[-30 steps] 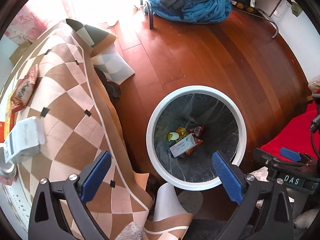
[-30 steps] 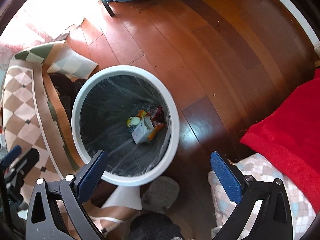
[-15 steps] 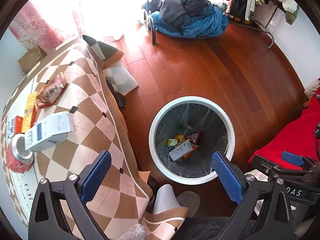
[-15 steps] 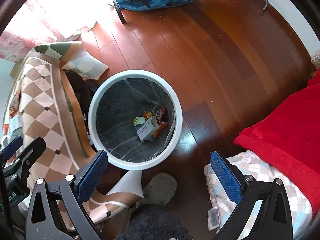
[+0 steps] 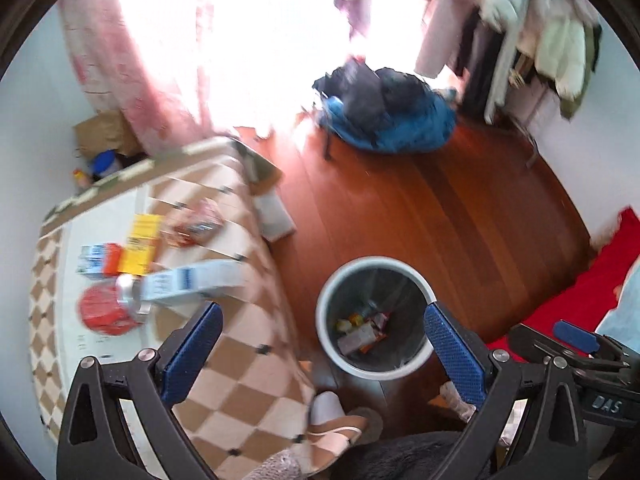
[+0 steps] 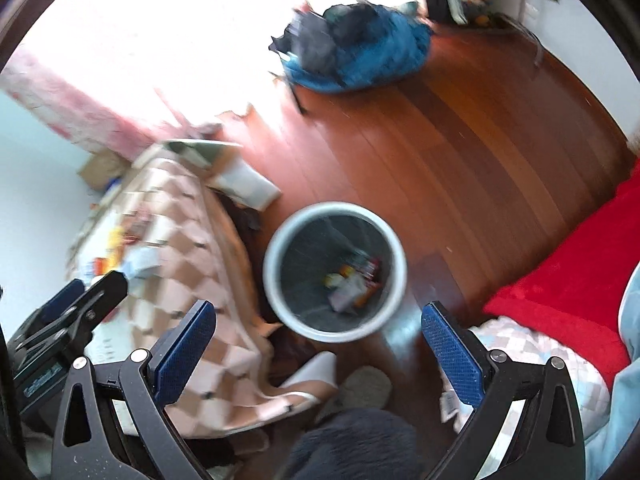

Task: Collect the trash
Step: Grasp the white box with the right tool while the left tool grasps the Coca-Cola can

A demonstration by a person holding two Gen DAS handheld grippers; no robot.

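Both claws are empty and spread wide: the left claw (image 5: pixel 318 348) hangs high above the edge of the checkered surface (image 5: pixel 240 380), and the right claw (image 6: pixel 318 344) hangs over the floor near the white bin (image 6: pixel 280 236). The bin stands on the wooden floor just beside the surface and already holds a few wrappers and a small carton (image 5: pixel 356 340) at its bottom. What remains to collect, as I judge it, lies on the surface to my left: a pale blue-and-white box (image 5: pixel 192 280) lying flat, a red round tin (image 5: pixel 100 312) with a silver can (image 5: pixel 128 294) touching it, a yellow packet (image 5: pixel 140 244), an orange-and-blue carton (image 5: pixel 98 258) and a red snack wrapper (image 5: pixel 196 226) farther back. The views are smeared, so I cannot read any labels or tell whether the tin and can are true rubbish. I would take the blue-and-white box first, since it is nearest the left claw and lies clear on its long side. I would bring the left claw down with its fingers straddling the box's narrow width, well apart from the can so I do not knock it over, close only once both pads bracket the cardboard, and squeeze gently since it may be empty and crush. Then lift clear of the cloth before swinging right over the bin.
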